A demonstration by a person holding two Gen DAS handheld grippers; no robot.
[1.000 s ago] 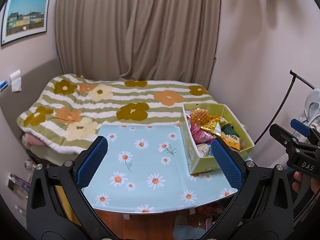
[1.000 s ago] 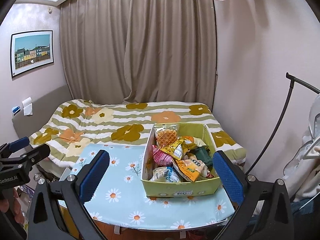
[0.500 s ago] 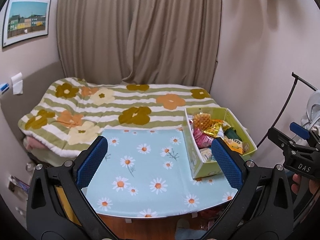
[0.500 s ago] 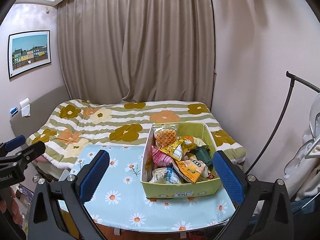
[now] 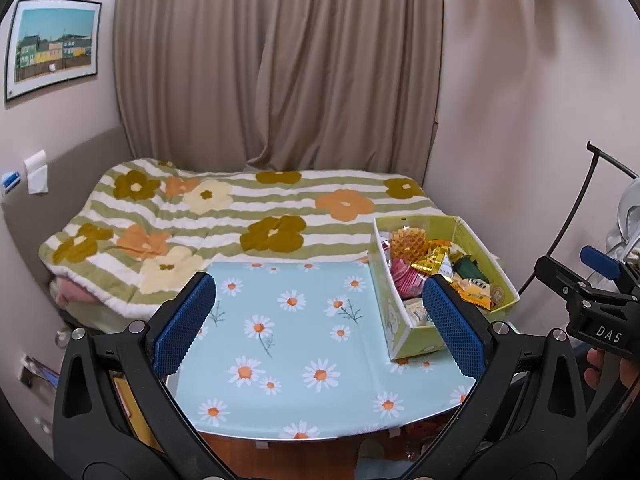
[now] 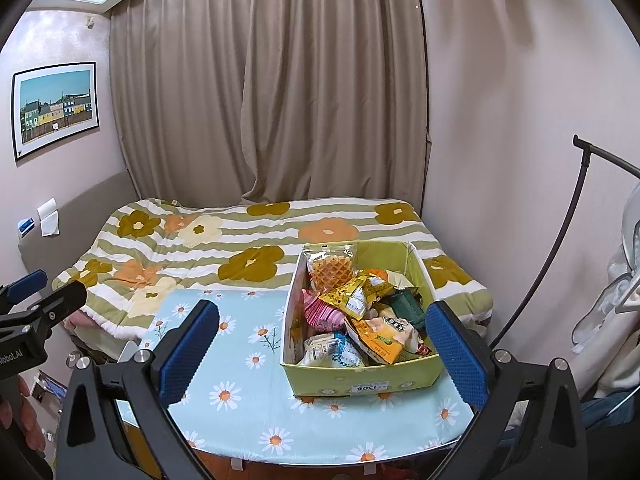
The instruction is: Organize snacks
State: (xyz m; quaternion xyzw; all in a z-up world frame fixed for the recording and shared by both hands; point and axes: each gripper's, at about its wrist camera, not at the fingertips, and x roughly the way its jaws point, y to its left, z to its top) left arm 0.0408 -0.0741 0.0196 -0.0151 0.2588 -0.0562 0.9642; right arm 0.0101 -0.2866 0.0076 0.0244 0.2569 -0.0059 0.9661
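Above the near edge of the counter both grippers hang with nothing between their blue pads. The left gripper has its jaws spread wide, and the right gripper is spread just as wide. On the right part of the daisy cloth stands a yellow-green box full of snacks — a waffle packet leans on its far wall. Behind the counter lies a bed with a striped flower blanket.
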